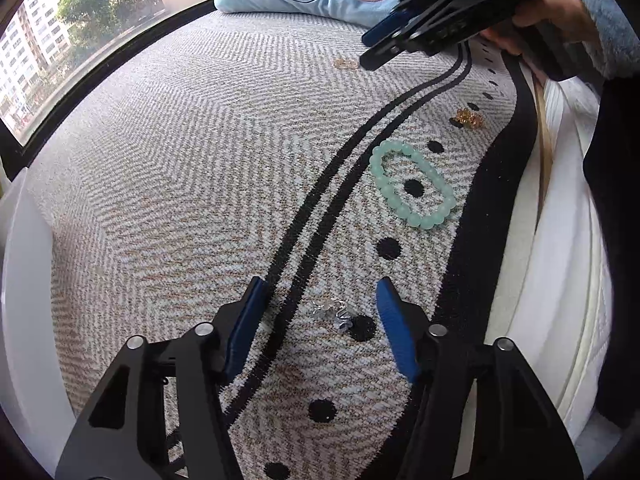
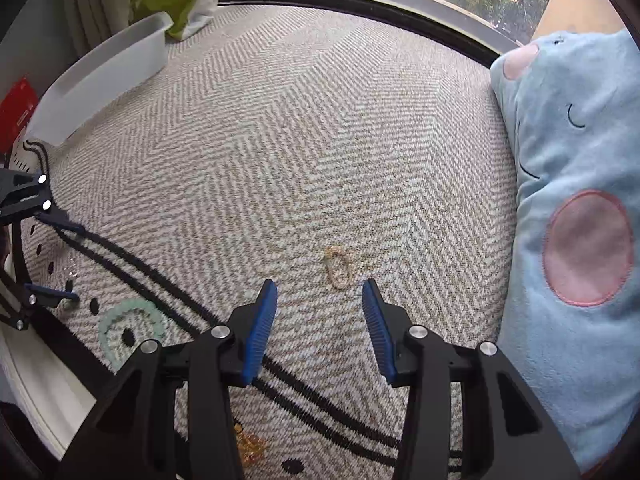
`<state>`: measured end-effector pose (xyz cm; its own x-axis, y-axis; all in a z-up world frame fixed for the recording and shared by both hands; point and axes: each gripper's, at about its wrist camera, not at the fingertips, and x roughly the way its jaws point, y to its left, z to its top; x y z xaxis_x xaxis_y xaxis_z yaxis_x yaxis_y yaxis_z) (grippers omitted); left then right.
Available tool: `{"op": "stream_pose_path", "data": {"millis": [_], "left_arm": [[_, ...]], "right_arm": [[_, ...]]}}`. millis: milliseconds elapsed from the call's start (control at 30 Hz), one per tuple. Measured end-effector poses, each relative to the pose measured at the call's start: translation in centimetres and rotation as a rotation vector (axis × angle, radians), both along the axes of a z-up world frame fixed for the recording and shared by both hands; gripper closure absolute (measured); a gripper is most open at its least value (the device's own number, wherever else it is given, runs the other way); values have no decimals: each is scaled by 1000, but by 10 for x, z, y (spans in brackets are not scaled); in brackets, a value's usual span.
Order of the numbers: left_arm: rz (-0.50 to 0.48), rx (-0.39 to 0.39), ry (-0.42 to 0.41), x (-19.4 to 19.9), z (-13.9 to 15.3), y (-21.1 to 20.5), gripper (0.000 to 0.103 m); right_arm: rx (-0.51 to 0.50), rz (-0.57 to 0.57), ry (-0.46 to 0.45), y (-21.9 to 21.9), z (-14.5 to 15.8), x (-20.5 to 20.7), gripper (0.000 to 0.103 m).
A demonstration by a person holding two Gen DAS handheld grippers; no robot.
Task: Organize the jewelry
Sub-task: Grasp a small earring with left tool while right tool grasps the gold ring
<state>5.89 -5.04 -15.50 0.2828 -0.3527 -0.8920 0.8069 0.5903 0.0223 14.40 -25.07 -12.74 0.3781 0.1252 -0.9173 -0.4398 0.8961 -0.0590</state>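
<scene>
Two tools apart, left tool (image 1: 320,300) over silver piece (image 1: 334,314)

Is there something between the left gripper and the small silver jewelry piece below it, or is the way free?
Nothing visible blocks it. The left gripper is open, and the silver piece lies bare on the woven mat between its fingers. The green bead bracelet lies farther away, apart from it.
</scene>
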Motion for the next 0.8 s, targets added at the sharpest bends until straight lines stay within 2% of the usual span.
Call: {"op": "stream_pose_path", "data": {"millis": [267,400,467,533,600,800], "left_arm": [[-6,-20,8,0,1,7,49],[-14,-36,4,0,0,11,50],[-4,-41,9,2,1,13,55],[18,-49,16,7,3,19,68],[33,-55,21,11,4,22,75],[28,-52,16,10,4,24,84]], "right_arm": [[4,-26,27,-2,-18,25,58],[22,-28,31,-2,-18,26,58],[27,-22,31,-2,-17,28,60],[32,-19,28,-3,-18,29,64],[32,-22,26,-8,-17,32,69],[13,-21,14,-8,-16,28,79]]}}
